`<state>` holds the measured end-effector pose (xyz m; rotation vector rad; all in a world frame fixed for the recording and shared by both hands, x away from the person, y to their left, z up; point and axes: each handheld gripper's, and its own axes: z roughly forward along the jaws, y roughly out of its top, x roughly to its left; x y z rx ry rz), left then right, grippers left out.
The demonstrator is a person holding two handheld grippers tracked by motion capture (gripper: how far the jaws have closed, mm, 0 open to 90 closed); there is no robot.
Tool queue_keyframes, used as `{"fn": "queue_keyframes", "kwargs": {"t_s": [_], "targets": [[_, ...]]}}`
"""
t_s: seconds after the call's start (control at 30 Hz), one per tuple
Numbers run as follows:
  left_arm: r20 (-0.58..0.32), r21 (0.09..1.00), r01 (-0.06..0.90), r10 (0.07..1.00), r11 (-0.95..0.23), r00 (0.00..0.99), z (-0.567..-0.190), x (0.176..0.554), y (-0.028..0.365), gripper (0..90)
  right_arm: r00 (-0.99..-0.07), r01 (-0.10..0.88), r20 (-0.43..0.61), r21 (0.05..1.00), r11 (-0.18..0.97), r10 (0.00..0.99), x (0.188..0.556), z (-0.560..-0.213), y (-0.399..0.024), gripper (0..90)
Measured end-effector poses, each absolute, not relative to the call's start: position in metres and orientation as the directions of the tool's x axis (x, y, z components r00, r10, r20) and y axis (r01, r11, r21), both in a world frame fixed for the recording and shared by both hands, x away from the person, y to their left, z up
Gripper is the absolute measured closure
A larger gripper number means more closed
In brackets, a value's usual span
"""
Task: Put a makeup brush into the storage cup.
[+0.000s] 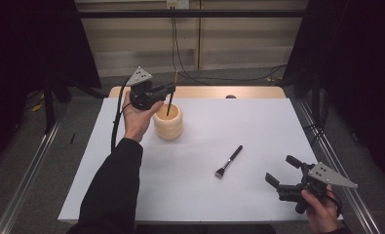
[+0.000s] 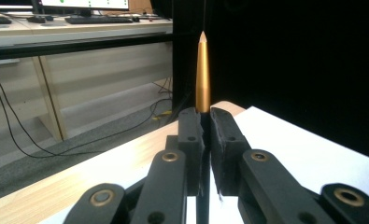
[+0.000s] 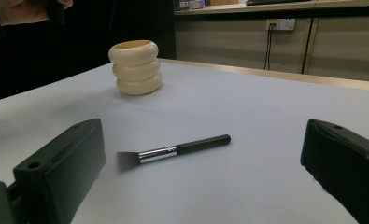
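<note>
A: Nearest the person?
B: The right gripper (image 1: 283, 171), jaws wide apart, nothing between them. Just beyond lies a black makeup brush (image 1: 228, 161) on the white table (image 1: 258, 126).
A: And farther?
B: The left gripper (image 1: 169, 88), jaws clamped on a gold-tipped brush (image 2: 202, 70) standing in the cream ringed holder (image 1: 168, 124).

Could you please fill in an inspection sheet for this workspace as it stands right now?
Surface: white table, wooden strip at far edge.
Job's things: gold-tipped brush held upright over cream ringed holder; second brush lying flat.
Clutter: nothing seen.
Grippers: left gripper shut on the gold-tipped brush; right gripper open, near the table's front corner.
Cables: black cable trails from the left gripper.
Surroundings: dark curtains, grey floor.
</note>
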<state>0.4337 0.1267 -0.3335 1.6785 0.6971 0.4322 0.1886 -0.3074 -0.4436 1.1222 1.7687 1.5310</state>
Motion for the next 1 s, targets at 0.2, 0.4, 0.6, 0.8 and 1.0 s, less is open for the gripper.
{"fn": "queue_keyframes", "kwargs": {"t_s": [0.2,0.4,0.6,0.8,1.0], "targets": [[-0.089,0.974,0.204,0.666,-0.097,0.741,-0.334,0.438,0.131,83.8,-0.513,0.245,0.124,0.969,0.007,0.849,0.189,-0.444,-0.308,0.0],[-0.095,0.971,0.216,0.666,-0.102,0.74,-0.345,0.446,0.129,83.8,-0.516,0.244,0.126,0.97,0.004,0.847,0.189,-0.444,-0.307,0.0],[-0.095,0.966,0.231,0.68,-0.112,0.727,-0.355,0.449,0.127,83.8,-0.51,0.248,0.13,0.969,0.0,0.85,0.189,-0.444,-0.308,0.0],[-0.093,0.964,0.237,0.686,-0.118,0.721,-0.365,0.452,0.128,83.8,-0.51,0.247,0.129,0.969,0.001,0.85,0.189,-0.444,-0.308,0.0],[-0.108,0.962,0.249,0.692,-0.108,0.714,-0.376,0.452,0.133,83.8,-0.508,0.252,0.134,0.968,-0.002,0.851,0.188,-0.444,-0.308,0.0]]}}
